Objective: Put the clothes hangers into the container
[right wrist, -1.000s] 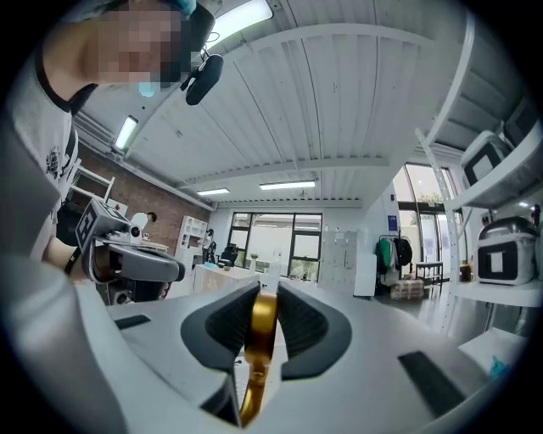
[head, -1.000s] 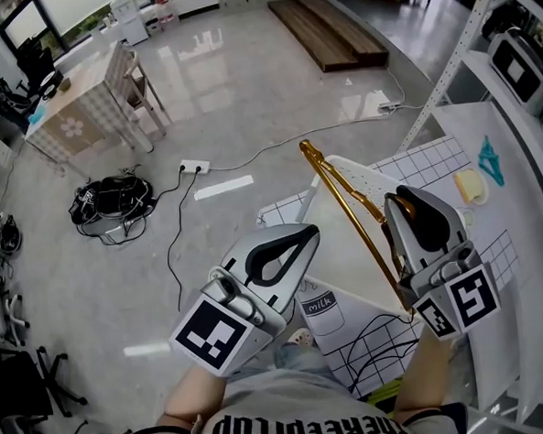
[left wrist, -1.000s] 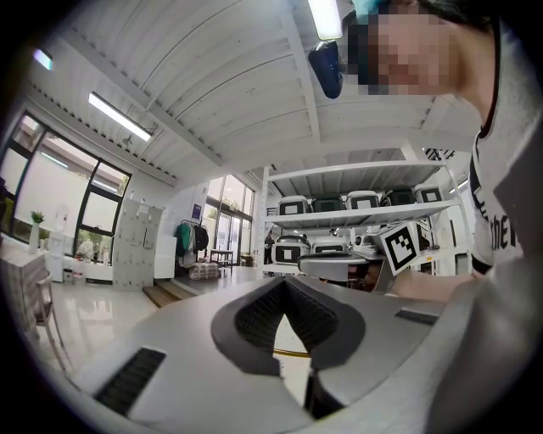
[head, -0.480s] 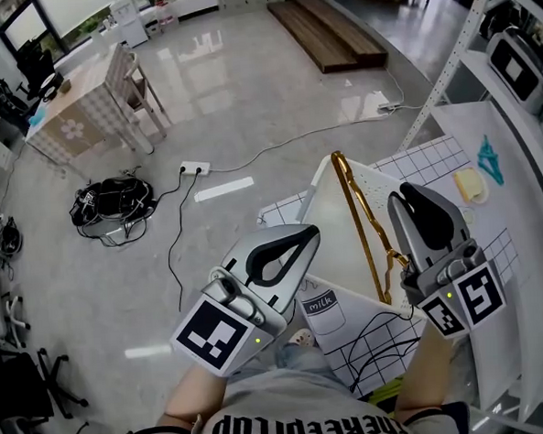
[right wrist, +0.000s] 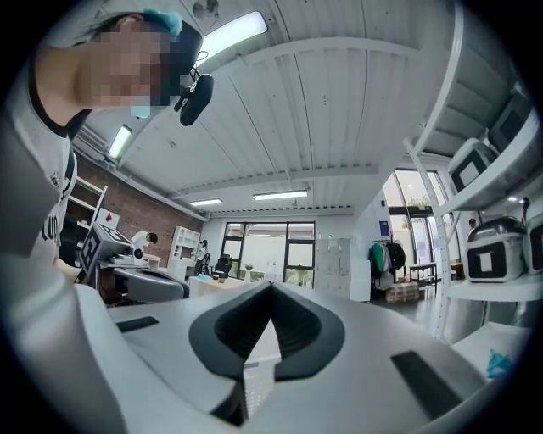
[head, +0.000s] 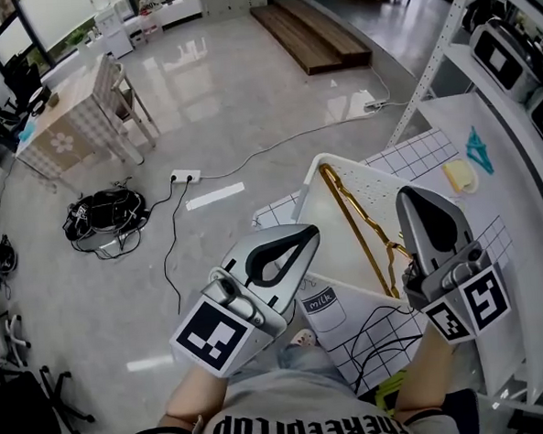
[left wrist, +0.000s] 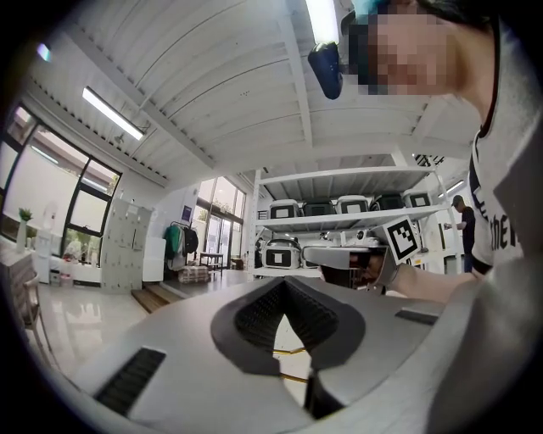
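At centre right of the head view, the gold hanger [head: 359, 224] lies slanted inside the white container [head: 309, 200]. The right gripper [head: 417, 198] and the left gripper [head: 307, 233] are both closed on nothing. The right gripper sits close, so a careless move could snag the hanger's hook and drag it out.

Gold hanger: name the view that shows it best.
Head view: the gold hanger lies nearly full length inside the white container. The left gripper view catches only slivers of it through its jaw gap; the right gripper view shows none of it.
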{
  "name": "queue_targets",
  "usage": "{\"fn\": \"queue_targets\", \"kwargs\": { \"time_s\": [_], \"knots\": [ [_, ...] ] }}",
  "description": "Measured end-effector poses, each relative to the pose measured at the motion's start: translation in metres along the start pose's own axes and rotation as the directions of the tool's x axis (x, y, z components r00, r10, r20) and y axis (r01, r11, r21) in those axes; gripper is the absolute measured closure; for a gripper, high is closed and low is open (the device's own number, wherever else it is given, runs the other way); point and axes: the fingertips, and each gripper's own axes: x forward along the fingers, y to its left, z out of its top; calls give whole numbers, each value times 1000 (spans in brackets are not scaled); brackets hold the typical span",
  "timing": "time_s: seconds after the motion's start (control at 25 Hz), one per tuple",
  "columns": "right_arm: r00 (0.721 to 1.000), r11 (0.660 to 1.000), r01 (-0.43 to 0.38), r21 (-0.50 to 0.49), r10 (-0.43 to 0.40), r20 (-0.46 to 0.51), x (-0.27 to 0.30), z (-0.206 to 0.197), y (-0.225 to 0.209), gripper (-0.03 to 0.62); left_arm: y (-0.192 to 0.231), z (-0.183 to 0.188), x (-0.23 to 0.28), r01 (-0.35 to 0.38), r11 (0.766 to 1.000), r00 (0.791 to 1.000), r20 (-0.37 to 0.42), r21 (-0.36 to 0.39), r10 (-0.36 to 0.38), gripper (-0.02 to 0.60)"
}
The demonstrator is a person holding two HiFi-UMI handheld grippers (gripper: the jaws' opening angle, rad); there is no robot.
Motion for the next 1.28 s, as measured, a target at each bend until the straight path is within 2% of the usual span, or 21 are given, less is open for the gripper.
{"fn": "queue_targets", "kwargs": {
  "time_s": [0.32,0.64,1.28],
  "knots": [
    [996,995,82,-56,-84,-20,-20,11,19,599,-10,7,-6,103,995,994,21,-3,-103,569],
    [982,981,185,-52,-186,-9,-45,21,38,599,-27,10,-12,224,975,974,36,-1,-224,569],
    [928,928,368,-61,-371,-32,-98,24,81,600,-72,14,-28,440,898,896,56,6,-440,569]
  ]
}}
